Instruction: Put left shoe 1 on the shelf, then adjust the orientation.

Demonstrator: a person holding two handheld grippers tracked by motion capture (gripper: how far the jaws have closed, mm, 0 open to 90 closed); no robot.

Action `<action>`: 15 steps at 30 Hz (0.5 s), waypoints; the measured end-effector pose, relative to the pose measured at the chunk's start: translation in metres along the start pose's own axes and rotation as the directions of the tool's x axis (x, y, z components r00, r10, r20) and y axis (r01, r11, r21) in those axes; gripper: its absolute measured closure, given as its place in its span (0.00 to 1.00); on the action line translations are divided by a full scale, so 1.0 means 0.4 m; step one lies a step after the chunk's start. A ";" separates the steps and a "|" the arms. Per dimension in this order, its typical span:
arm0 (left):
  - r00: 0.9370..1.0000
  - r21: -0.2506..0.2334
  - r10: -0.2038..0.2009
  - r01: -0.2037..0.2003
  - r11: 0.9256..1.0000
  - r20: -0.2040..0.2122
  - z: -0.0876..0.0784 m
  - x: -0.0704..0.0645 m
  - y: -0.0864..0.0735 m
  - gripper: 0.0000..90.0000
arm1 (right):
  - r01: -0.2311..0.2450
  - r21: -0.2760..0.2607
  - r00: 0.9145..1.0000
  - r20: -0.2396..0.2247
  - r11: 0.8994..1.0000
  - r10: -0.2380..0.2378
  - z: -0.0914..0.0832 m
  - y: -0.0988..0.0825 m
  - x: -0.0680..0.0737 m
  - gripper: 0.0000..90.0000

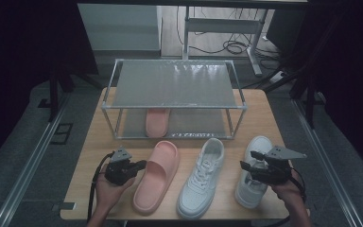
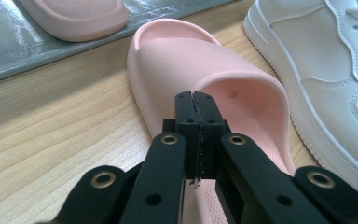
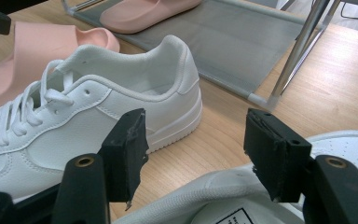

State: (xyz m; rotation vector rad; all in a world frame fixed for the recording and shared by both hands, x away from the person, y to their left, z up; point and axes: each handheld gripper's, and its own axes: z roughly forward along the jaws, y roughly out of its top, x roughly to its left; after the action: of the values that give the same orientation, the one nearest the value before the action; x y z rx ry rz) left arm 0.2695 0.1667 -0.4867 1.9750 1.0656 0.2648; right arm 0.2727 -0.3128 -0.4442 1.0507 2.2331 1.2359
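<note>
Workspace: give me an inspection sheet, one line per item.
Surface: wooden table, bare wood around the shoes.
Job's things: pink slipper on the table beside the left gripper; second pink slipper on the rack's lower shelf; middle white sneaker; right white sneaker under the right gripper.
Rack: two-tier shoe rack, nothing on its top shelf.
Clutter: nothing seen.
Grippers: left gripper shut, jaws together at the slipper's strap, gripping nothing; right gripper open, hovering over the right sneaker's collar.
Cables: black cable trails from the left gripper; loose cables on the floor behind.
Surroundings: dark curtains, desk legs, grey floor.
</note>
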 end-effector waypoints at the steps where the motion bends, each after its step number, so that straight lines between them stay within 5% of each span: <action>1: 1.000 0.000 0.003 -0.003 1.000 0.004 -0.002 -0.002 0.000 1.00 | 0.000 -0.003 1.000 0.001 1.000 0.000 0.000 0.000 0.000 0.44; 15: 0.998 0.025 0.047 -0.048 0.999 0.051 0.025 -0.046 0.004 1.00 | 0.001 0.004 1.000 0.009 1.000 -0.001 -0.001 -0.002 0.000 0.44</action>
State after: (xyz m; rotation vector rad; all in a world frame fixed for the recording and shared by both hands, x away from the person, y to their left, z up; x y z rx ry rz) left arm 0.2645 0.1463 -0.4879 2.0220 0.9951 0.2262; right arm 0.2721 -0.3135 -0.4447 1.0540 2.2302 1.2251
